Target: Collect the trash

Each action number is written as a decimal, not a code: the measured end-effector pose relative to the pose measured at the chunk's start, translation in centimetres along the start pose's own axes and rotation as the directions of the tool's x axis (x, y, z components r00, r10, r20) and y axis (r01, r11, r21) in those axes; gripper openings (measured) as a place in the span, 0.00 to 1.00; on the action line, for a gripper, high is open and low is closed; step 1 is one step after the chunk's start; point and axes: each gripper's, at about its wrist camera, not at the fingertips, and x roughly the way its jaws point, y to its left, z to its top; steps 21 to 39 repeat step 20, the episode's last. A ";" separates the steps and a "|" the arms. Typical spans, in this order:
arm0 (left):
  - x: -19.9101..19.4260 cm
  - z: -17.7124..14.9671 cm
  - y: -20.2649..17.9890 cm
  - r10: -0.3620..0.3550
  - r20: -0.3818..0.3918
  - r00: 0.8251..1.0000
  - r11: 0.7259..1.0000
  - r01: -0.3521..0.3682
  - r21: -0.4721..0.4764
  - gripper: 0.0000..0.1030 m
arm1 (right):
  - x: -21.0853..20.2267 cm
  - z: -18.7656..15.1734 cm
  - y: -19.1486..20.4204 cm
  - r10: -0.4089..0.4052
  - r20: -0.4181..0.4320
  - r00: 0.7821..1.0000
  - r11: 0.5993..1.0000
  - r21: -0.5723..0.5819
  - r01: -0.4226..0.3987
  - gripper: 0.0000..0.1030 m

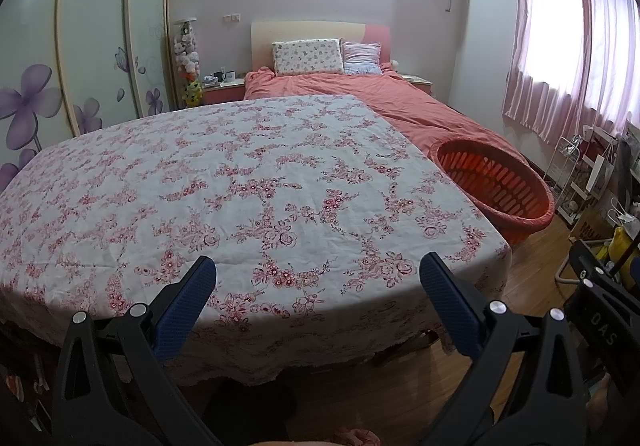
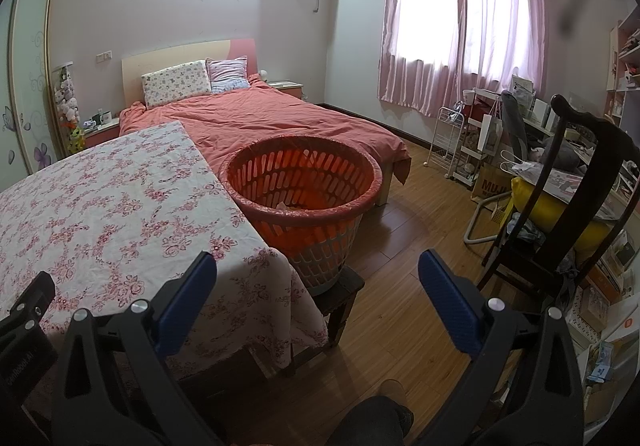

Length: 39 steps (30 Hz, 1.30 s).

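An orange slatted basket (image 2: 304, 182) lined with a thin bag stands on a low dark stool (image 2: 340, 294) at the table's right edge; a few scraps lie at its bottom. It also shows in the left wrist view (image 1: 496, 182). The table with a floral cloth (image 1: 224, 190) shows no loose trash on it. My left gripper (image 1: 318, 278) is open and empty, held over the table's near edge. My right gripper (image 2: 318, 278) is open and empty, held over the floor in front of the basket and beside the table corner (image 2: 280, 270).
A bed with a salmon cover (image 2: 272, 114) lies behind the table. A dark wooden chair (image 2: 576, 206) piled with items, a white rack (image 2: 448, 142) and a cluttered desk stand at the right. A wardrobe (image 1: 96, 46) lines the left wall. Wooden floor (image 2: 408, 246) lies between basket and chair.
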 end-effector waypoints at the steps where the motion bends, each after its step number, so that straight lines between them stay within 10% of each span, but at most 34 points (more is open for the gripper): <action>1: 0.0 0.0 -0.1 0.000 -0.001 1.000 1.000 0.000 0.000 0.98 | 0.0 0.0 0.1 0.000 0.000 1.000 1.000 0.000 0.000 0.96; 39: -0.1 0.2 -0.2 0.006 0.000 1.000 1.000 -0.006 0.005 0.98 | 0.0 0.1 -0.2 0.001 0.000 1.000 1.000 0.001 -0.001 0.96</action>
